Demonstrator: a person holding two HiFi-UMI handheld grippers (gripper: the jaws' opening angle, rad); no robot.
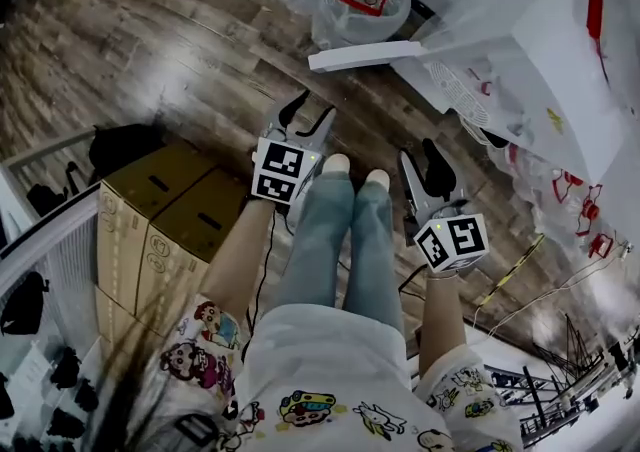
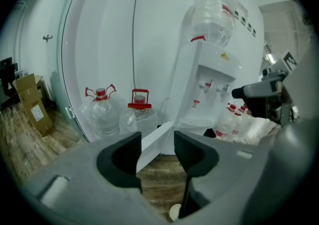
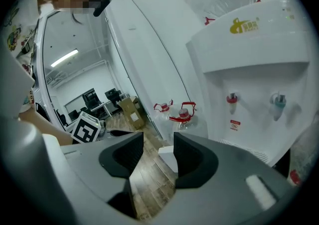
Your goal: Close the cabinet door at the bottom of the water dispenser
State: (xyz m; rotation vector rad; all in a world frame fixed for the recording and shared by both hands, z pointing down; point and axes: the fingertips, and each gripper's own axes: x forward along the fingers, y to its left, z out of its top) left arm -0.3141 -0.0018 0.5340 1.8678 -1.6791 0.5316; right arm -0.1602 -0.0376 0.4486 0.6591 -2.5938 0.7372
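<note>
The white water dispenser (image 1: 540, 50) stands at the upper right of the head view, an empty bottle on top of it (image 2: 214, 12). Its bottom cabinet door (image 1: 365, 55) hangs open, swung out over the wooden floor as a white slab. My left gripper (image 1: 308, 112) is open just short of the door's free end; in its own view the door (image 2: 152, 144) shows beyond the gap, with nothing between the pads. My right gripper (image 1: 422, 162) is also open and empty, nearer the dispenser's front (image 3: 254, 69), with the door's edge (image 3: 168, 155) ahead of it.
Two water jugs with red handles (image 2: 102, 112) (image 2: 139, 114) stand against the wall behind the door. More bottles with red caps (image 1: 570, 200) lie right of the dispenser. Stacked cardboard boxes (image 1: 170, 220) are at my left. My legs (image 1: 345, 240) are between the grippers. Cables (image 1: 520, 290) run across the floor.
</note>
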